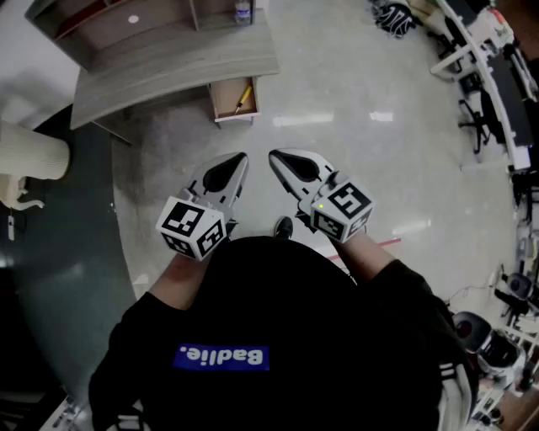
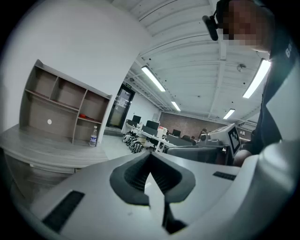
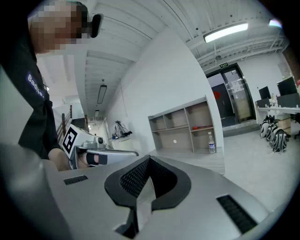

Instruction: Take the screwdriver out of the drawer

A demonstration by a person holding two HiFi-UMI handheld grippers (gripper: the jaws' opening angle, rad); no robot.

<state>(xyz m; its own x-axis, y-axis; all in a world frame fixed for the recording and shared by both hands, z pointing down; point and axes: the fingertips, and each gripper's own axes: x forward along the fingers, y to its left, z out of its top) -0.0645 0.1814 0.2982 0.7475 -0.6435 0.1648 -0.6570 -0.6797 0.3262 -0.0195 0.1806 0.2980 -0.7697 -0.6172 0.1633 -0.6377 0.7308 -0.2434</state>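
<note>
Glossy pale floor (image 1: 354, 168) fills most of the head view. A grey wood-grain desk (image 1: 168, 63) stands at upper left and carries an open shelf unit (image 1: 109, 21).

The person's black top bears a blue patch (image 1: 221, 357) with white lettering, upside down in this view, which appears to read "Badie."

The drawer (image 1: 233, 101) under the desk's front edge is pulled open, well apart from both hands.

Left tongs (image 1: 242, 156) and right tongs (image 1: 273, 155) are held side by side ahead of the chest. Each carries a cube of black-and-white square markers with no readable text. Left tongs (image 2: 150, 152) are pressed together on nothing, as are right tongs (image 3: 149, 157).

A clear bottle (image 1: 243, 10) stands at the shelf unit's end; its label is illegible.

The screwdriver (image 1: 243, 98) lies inside the drawer, long axis diagonal. Its yellow handle is toward the desk and its dark end toward the drawer front.

Only the head view shows the drawer and the screwdriver. The gripper views alone show the shelf compartments, the bottle (image 2: 93, 136) (image 3: 212, 143) upright, the ceiling lamps and a green door sign too small to read.
</note>
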